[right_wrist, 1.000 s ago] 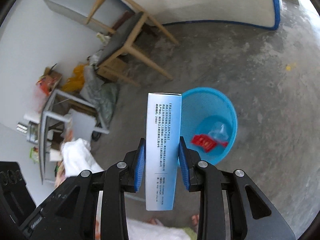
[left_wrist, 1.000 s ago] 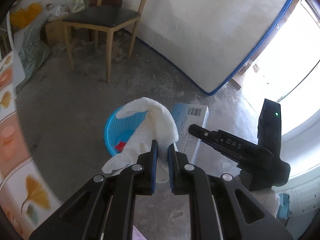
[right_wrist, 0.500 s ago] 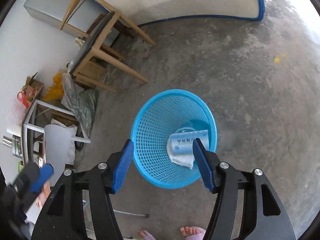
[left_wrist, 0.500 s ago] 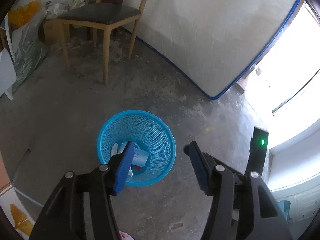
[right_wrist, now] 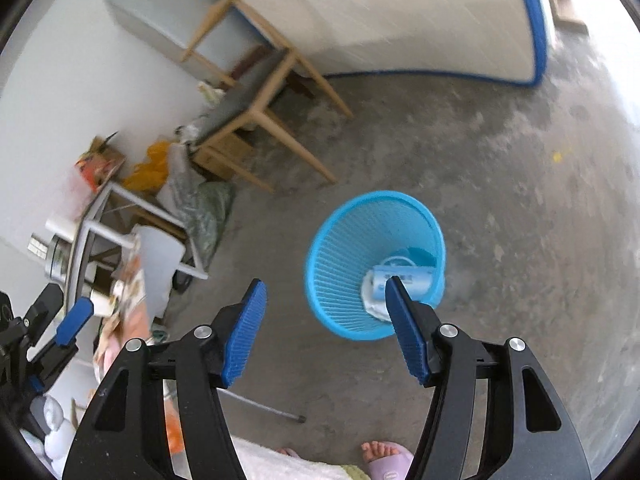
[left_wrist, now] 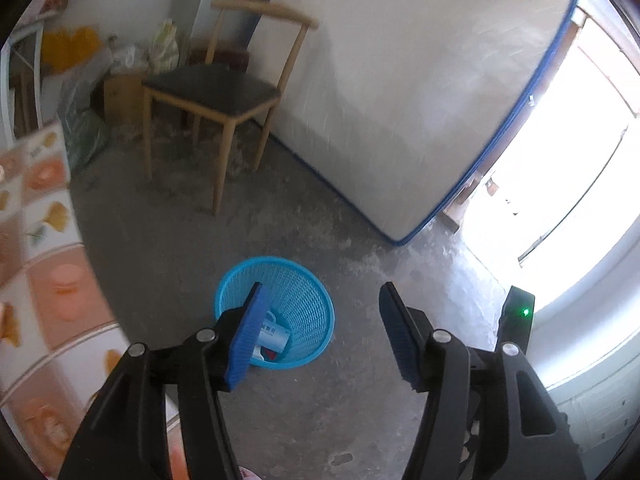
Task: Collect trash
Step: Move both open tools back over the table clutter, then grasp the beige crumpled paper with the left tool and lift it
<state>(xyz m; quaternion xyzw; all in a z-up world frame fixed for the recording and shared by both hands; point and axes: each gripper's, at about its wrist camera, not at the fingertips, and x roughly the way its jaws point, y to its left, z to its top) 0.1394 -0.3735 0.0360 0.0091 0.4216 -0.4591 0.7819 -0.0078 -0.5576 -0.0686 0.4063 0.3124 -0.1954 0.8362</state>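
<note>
A blue mesh waste basket (left_wrist: 304, 292) (right_wrist: 340, 256) stands on the grey concrete floor. Inside it lie a pale blue printed box (right_wrist: 408, 278) (left_wrist: 274, 335) and a white crumpled cloth (right_wrist: 370, 300), with a bit of red wrapper (left_wrist: 271, 355) beneath. My left gripper (left_wrist: 320, 336) hovers above and in front of the basket, its jaws still opening with nothing between them. My right gripper (right_wrist: 324, 326) hangs above the basket's near left side, jaws also opening and empty. The left gripper (right_wrist: 70, 326) shows at the right wrist view's left edge.
A wooden chair (left_wrist: 216, 92) with a dark seat stands beside a white mattress (left_wrist: 420, 80) leaning on the wall. Bags and boxes (right_wrist: 152, 172) pile near a white metal frame (right_wrist: 120, 216). A tiled counter edge (left_wrist: 44, 264) is at left. A person's slippered foot (right_wrist: 386, 454) is below.
Both grippers let go: the white cloth and the pale blue box dropped into the basket. Both jaws opened wide, and both hands rose and drew back from the basket.
</note>
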